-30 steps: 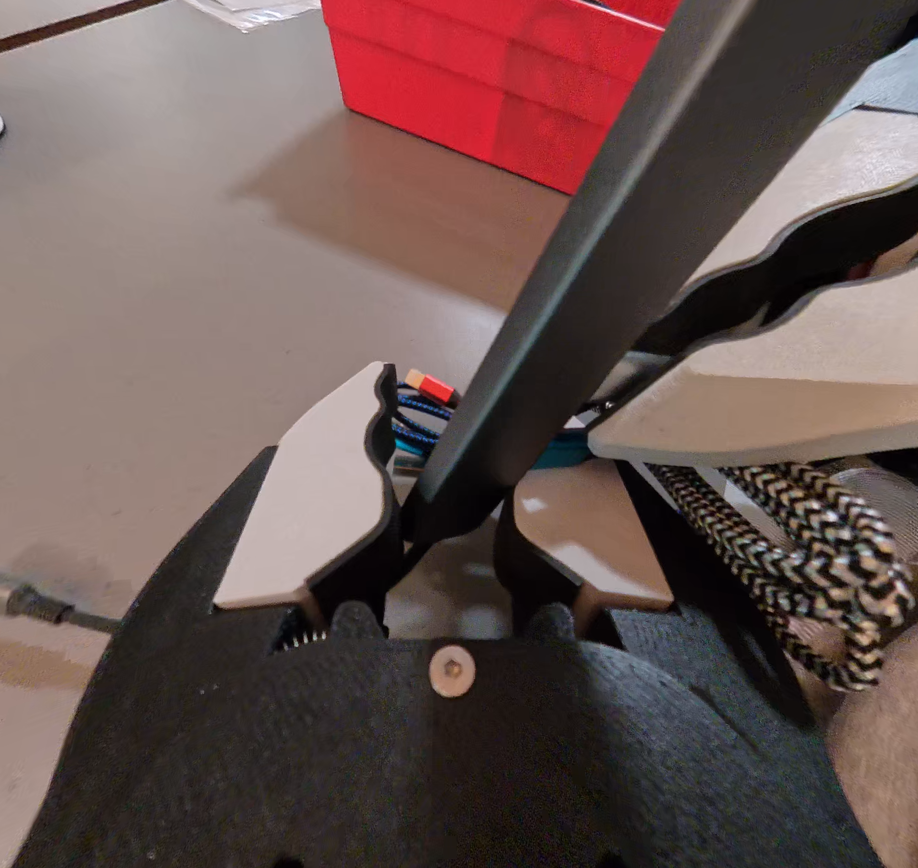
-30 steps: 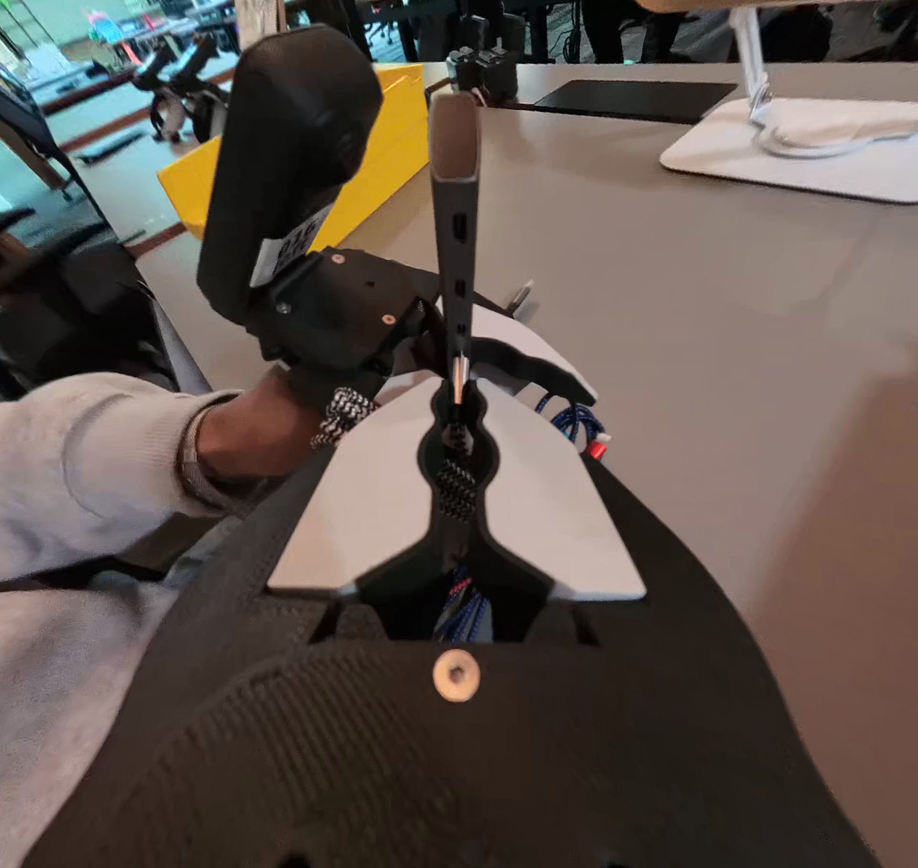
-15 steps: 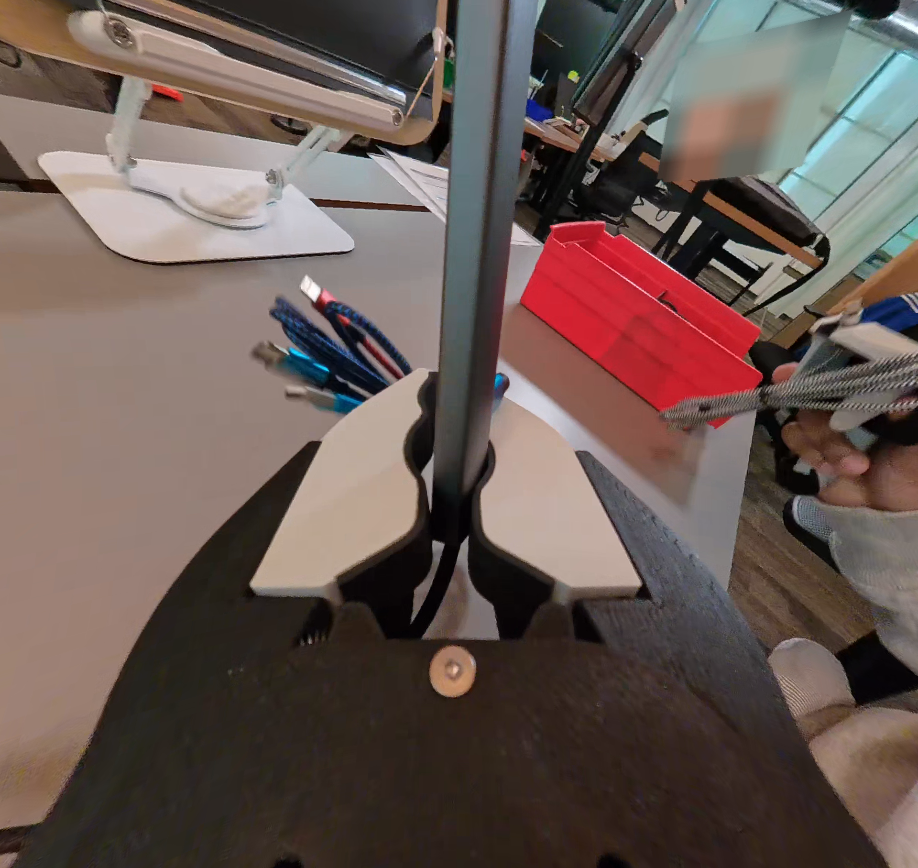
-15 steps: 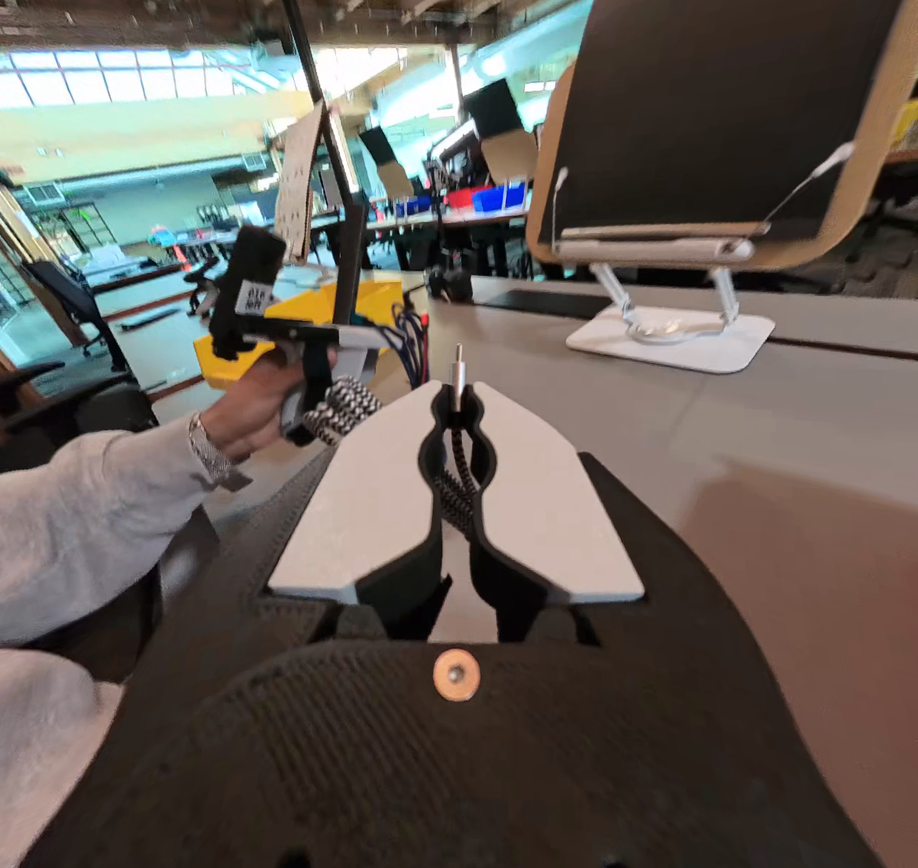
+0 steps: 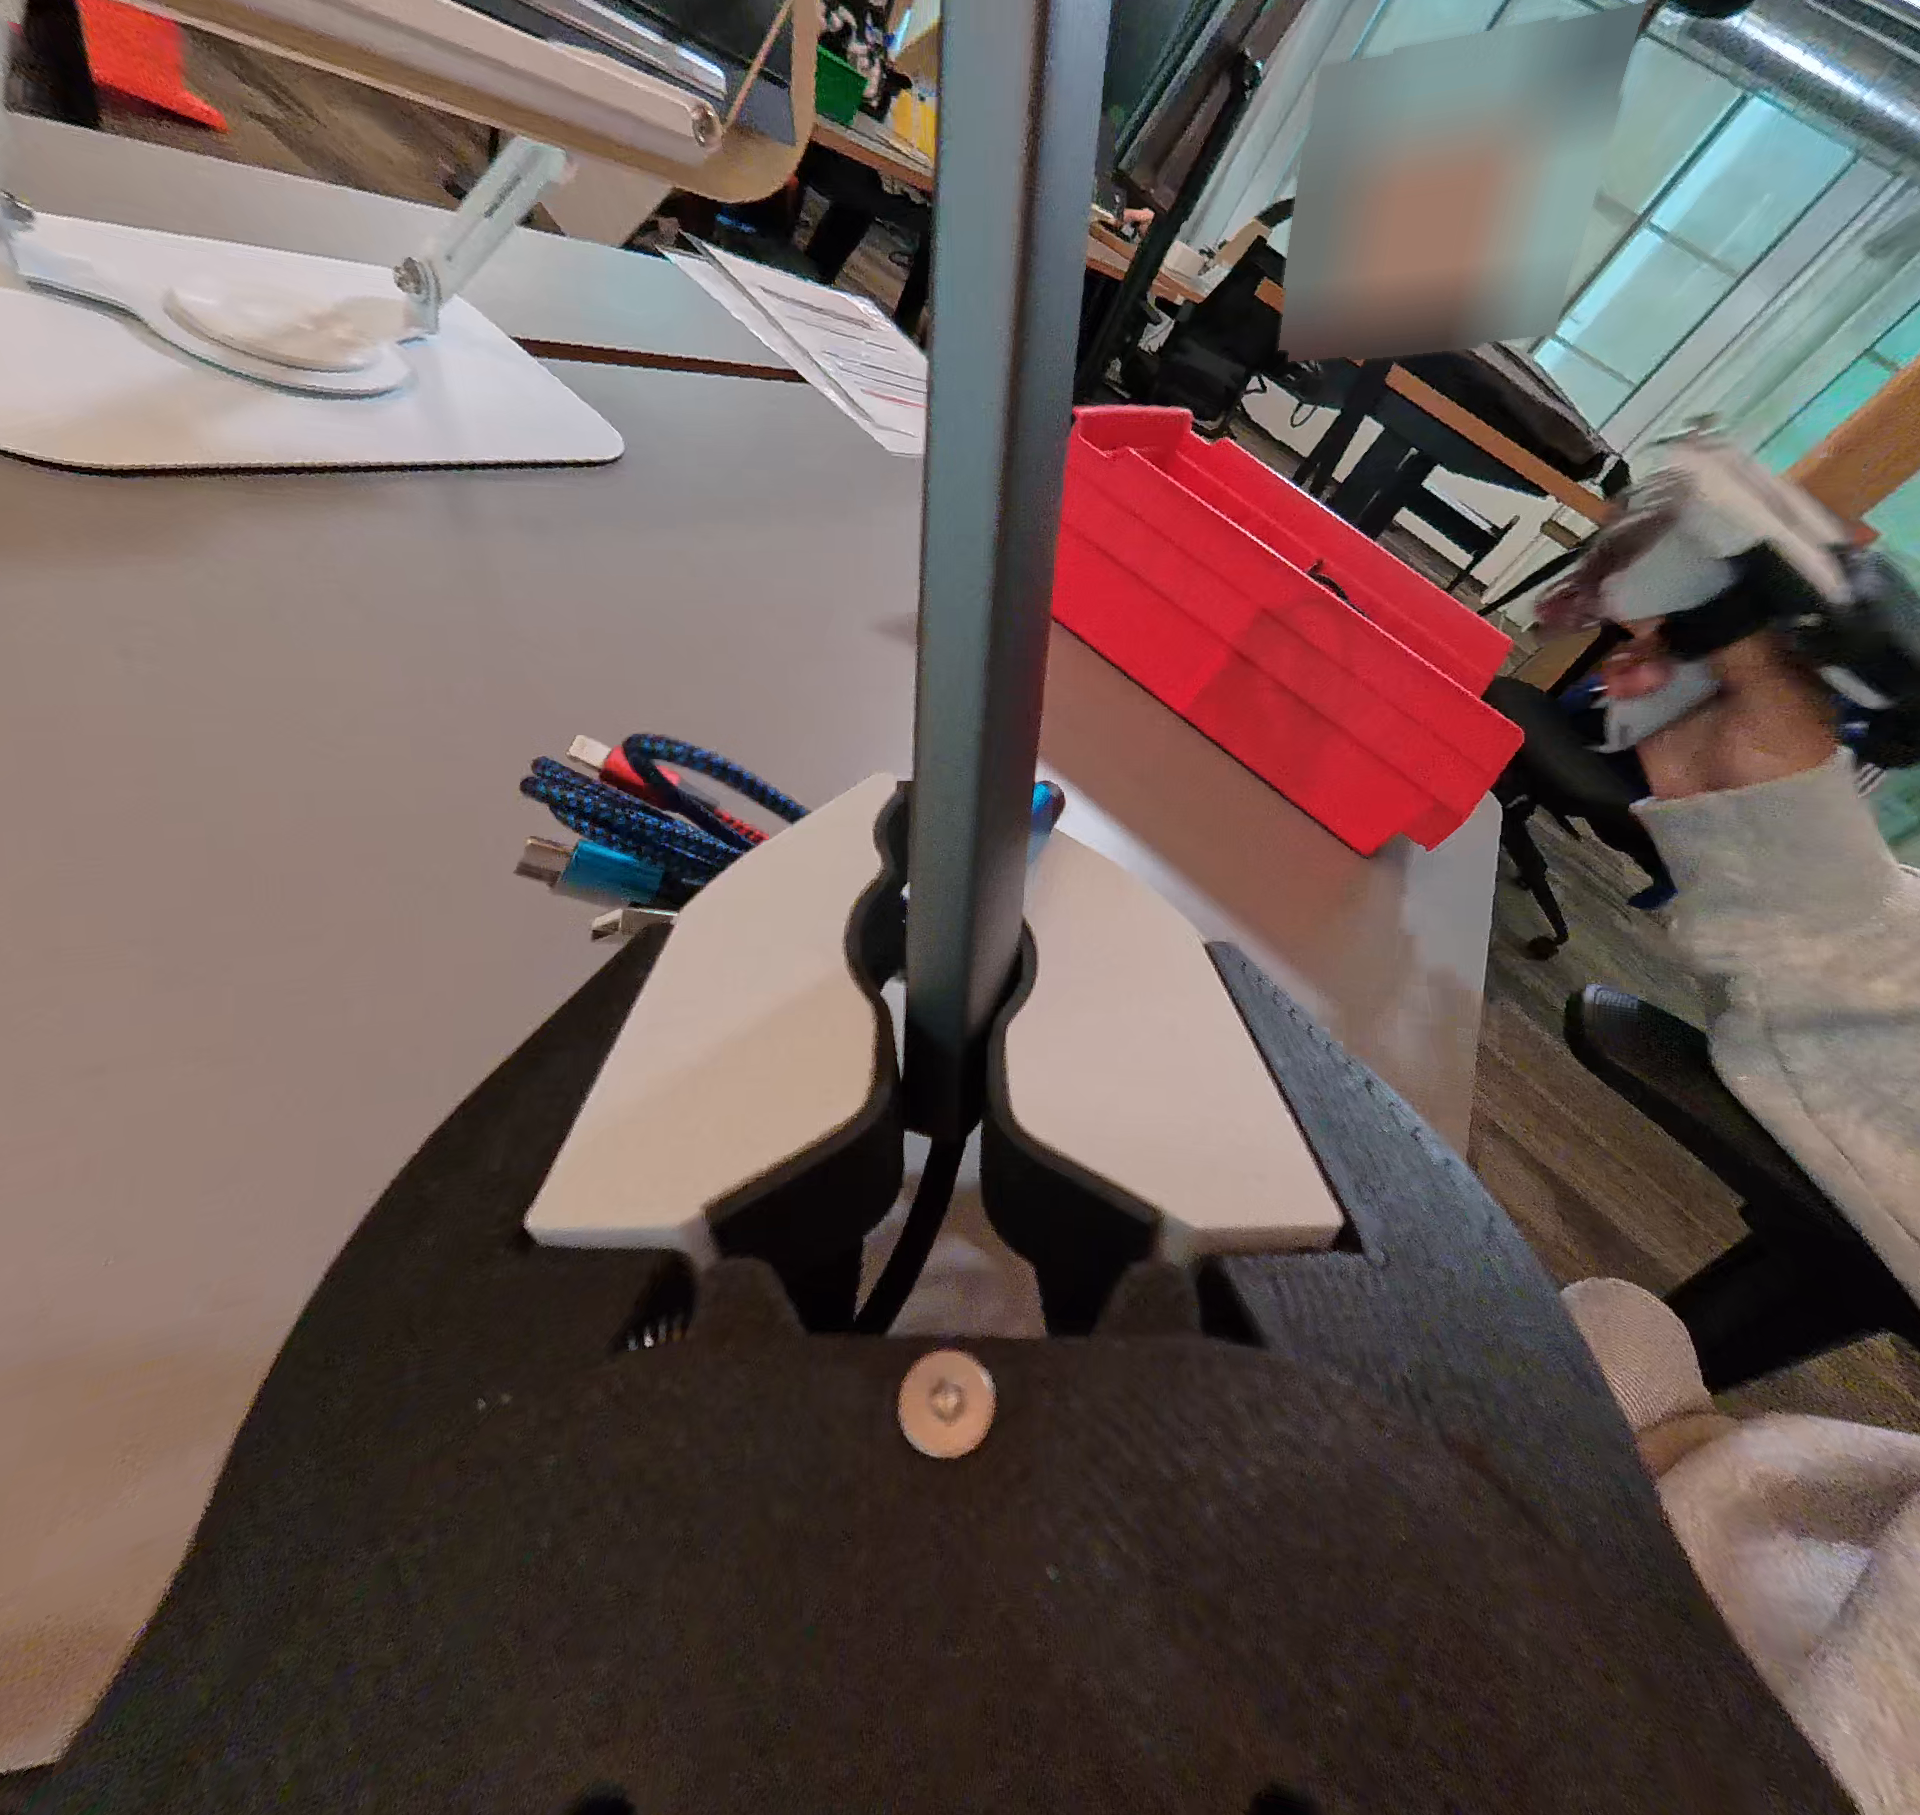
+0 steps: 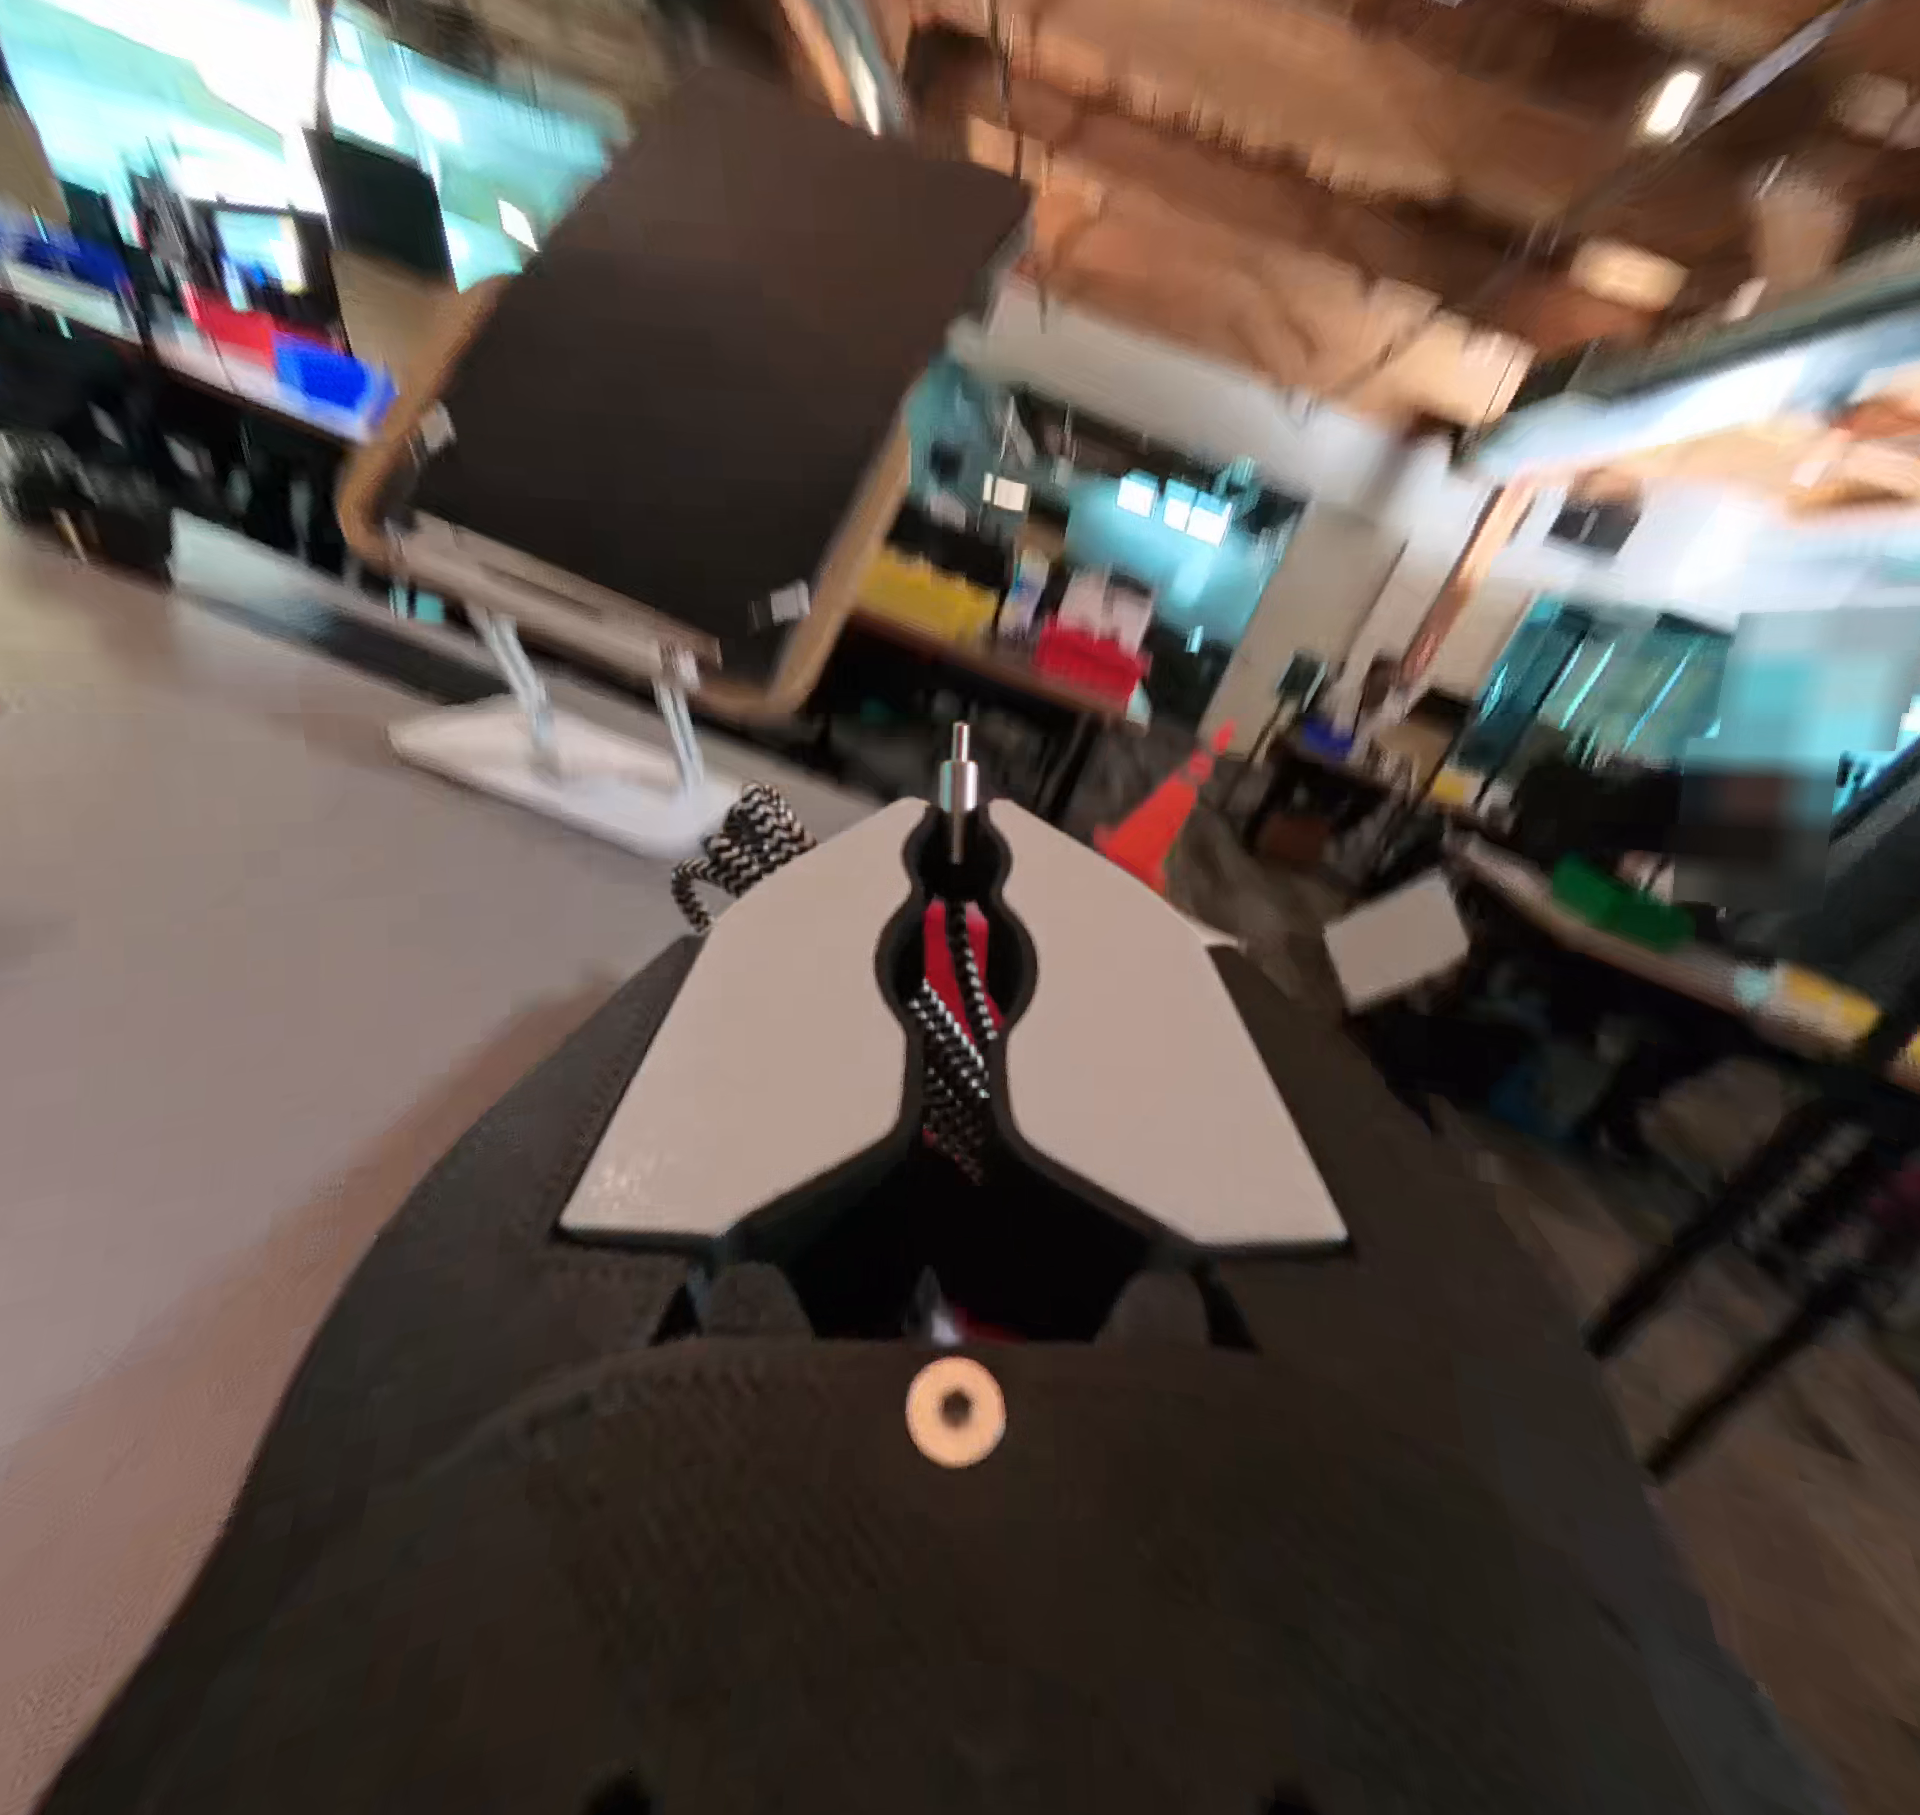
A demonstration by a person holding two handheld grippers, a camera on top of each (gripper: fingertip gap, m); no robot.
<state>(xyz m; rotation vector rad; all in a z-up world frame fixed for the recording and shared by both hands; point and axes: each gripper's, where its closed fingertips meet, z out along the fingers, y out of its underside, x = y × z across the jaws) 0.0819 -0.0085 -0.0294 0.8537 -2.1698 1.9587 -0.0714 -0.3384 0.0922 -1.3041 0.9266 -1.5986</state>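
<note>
**Both grippers clamped: one on a grey hub, one on a braided cable**

Left gripper [image 5: 961, 934] is clenched on a slim dark-grey hub [image 5: 987, 415], a long flat bar that stands upright between the two white fingers [image 5: 748, 1027] and runs out past the top of the left wrist view. A thin black lead [image 5: 914, 1235] leaves the bar's lower end and drops behind the fingers. Just beside the left finger, a bundle of blue braided cables [image 5: 644, 820] with blue, red and silver plugs sticks out over the grey worktop [image 5: 312, 726].

Right gripper [image 6: 956, 820] is closed on a black-and-white braided cable [image 6: 951, 1048]; its small silver plug [image 6: 956, 778] pokes out past the fingertips, and a loop of the same cable [image 6: 743, 846] hangs to the left of the fingers. In the left wrist view this gripper shows blurred at the right, held in a hand [image 5: 1745, 716] with a light-grey sleeve [image 5: 1787, 944], well apart from the hub.

A red bin [image 5: 1278, 643] sits at the worktop's right edge. Toward the far left corner stands a white stand [image 5: 312, 394] carrying a dark screen with a tan rim [image 6: 707, 373]. A printed sheet [image 5: 831, 352] lies at the far edge between stand and bin. The right wrist view is smeared; an orange cone [image 6: 1158, 809] and tables with coloured bins lie beyond.
</note>
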